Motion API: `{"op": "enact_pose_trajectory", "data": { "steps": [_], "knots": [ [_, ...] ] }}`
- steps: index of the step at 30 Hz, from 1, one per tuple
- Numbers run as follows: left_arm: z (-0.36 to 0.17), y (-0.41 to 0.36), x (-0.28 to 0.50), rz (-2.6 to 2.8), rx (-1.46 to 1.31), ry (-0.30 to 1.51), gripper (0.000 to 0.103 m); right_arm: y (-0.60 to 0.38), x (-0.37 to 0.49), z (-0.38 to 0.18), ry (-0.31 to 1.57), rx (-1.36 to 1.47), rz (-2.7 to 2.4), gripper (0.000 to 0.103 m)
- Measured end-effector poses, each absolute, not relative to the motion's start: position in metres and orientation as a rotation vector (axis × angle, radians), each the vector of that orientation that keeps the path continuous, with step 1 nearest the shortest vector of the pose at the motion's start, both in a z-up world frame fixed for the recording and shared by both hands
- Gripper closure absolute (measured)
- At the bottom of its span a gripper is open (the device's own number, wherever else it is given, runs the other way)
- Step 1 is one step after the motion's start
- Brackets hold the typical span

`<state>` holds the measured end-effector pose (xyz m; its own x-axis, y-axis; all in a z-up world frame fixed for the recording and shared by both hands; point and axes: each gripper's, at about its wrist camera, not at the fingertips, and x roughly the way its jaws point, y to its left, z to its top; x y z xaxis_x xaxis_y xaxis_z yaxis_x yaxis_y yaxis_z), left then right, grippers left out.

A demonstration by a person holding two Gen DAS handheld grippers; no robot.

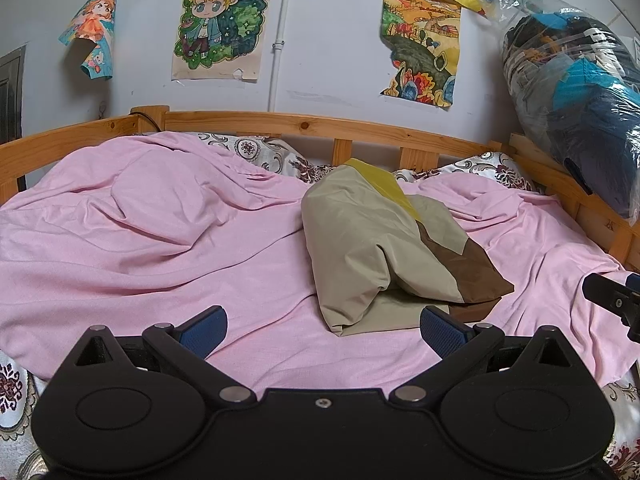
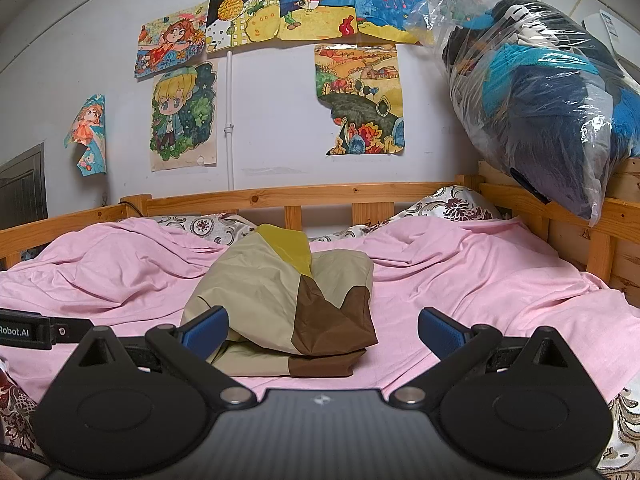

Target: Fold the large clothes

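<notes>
A folded garment (image 1: 384,252) in beige, brown and yellow panels lies as a compact bundle on the pink bed sheet (image 1: 160,240). It also shows in the right wrist view (image 2: 288,308). My left gripper (image 1: 324,330) is open and empty, just in front of the bundle's near edge. My right gripper (image 2: 323,330) is open and empty, with the bundle's near edge between and just beyond its blue fingertips (image 2: 206,330). The right gripper's body shows at the right edge of the left wrist view (image 1: 616,300).
A wooden bed rail (image 1: 320,124) runs along the back and right side. A clear plastic bag of dark and blue clothes (image 2: 540,92) rests on the right rail. Floral pillows (image 2: 452,204) lie by the rail. Drawings hang on the wall.
</notes>
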<state>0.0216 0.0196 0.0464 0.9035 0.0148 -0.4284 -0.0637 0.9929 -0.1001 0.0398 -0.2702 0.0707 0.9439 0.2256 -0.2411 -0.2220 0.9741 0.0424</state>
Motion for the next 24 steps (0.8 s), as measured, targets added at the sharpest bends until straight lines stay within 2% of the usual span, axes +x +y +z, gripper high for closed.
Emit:
{"op": "enact_pose_trajectory", "data": {
  "steps": [24],
  "knots": [
    [0.0471, 0.0183, 0.0213, 0.046, -0.114, 0.441, 0.001, -0.2698, 0.0405, 0.0701, 0.248, 0.015, 0.224, 0.0]
  ]
}}
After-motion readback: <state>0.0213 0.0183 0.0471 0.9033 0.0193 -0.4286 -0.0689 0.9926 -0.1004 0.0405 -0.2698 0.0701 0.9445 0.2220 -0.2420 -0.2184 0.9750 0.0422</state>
